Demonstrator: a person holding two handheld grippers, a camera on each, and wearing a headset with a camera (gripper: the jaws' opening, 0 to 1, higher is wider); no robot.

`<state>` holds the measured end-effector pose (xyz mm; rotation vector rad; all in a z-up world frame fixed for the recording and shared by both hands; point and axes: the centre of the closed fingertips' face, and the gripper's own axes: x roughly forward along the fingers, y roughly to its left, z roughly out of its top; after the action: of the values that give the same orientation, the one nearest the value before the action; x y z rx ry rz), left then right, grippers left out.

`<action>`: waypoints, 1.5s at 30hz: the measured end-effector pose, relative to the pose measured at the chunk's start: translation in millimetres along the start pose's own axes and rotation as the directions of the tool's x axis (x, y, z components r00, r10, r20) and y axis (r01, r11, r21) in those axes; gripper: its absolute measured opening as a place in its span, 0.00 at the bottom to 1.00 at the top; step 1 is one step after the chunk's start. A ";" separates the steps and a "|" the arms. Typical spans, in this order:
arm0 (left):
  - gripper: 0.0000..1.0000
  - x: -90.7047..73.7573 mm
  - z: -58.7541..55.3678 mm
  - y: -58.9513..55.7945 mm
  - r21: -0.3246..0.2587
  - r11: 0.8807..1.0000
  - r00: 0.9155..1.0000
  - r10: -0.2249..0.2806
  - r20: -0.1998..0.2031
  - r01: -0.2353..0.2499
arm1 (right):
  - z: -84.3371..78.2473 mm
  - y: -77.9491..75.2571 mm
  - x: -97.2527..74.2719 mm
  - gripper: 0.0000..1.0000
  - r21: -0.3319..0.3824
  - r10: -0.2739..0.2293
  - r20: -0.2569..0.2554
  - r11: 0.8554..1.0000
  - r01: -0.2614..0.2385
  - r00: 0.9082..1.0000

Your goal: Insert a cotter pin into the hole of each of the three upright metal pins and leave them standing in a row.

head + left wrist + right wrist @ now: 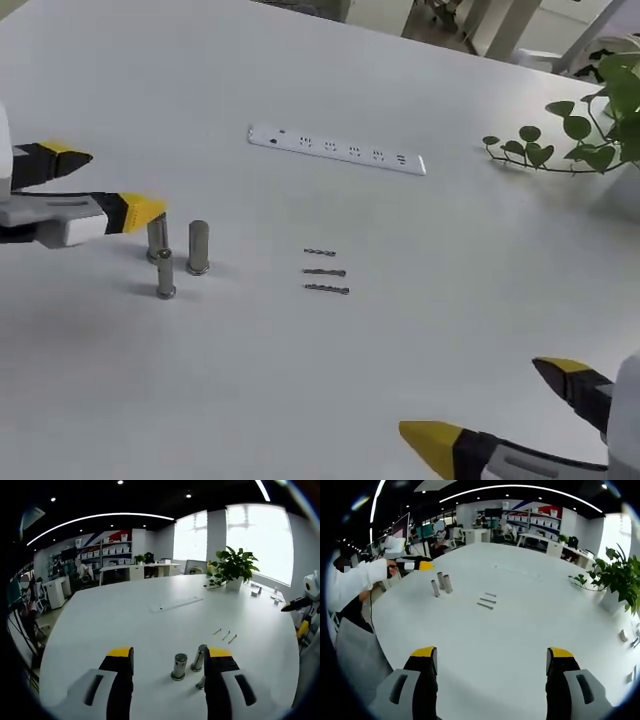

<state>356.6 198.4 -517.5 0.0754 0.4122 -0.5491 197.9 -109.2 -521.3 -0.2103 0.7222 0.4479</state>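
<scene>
a white table point(450, 260) seen from above. at far left, the left claw point(112, 184) reaches in from the edge. its yellow-tipped jaws are spread apart and hold nothing.

just right of it stand three metal pins point(198, 247), short shiny cylinders, upright and bunched in a loose triangle, not in a row. the nearer yellow tip overlaps the top of the leftmost pin. in the left gripper view the pins sit ahead, between the open jaws, and whether any jaw touches one cannot be told.

further right, near the table's middle and well apart from the pins, three cotter pins point(324, 271) lie flat, parallel, stacked one behind another. beyond them lies a long white power strip point(335, 149). a leafy plant point(590, 130) is at far right.

at lower right the right claw point(490, 402) hovers, jaws wide apart and empty, well short of the cotter pins.

handling, as a judgement: the metal pins look rigid, smooth and slippery, dense for their size, and narrow enough to tip easily, so each wants a hold low on its barrel. their holes are too small to make out. the cotter pins look thin, light and springy. being flat on the table they will be awkward to lift, so pinch one near an end, leaving the rest free to enter the hole.
</scene>
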 end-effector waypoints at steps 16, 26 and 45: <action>0.40 32.4 -38.7 -10.0 0.037 0.995 0.991 -0.085 -0.108 0.089 | -1.6 -3.0 -0.2 0.86 0.021 -0.008 -0.005 1.000 0.008 1.000; 0.23 42.4 -47.0 -6.0 0.033 0.994 0.988 -0.099 -0.117 0.104 | -2.4 -3.3 0.6 0.85 0.023 -0.013 -0.012 1.000 0.014 1.000; 0.10 43.2 -50.4 -15.3 0.032 0.986 0.980 -0.157 -0.122 0.162 | -8.8 0.1 -0.4 0.83 0.039 -0.012 -0.025 0.999 0.013 1.000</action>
<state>363.9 173.1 -580.3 0.1162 0.5260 -0.7135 192.4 -112.2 -527.5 -0.1838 0.7528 0.4193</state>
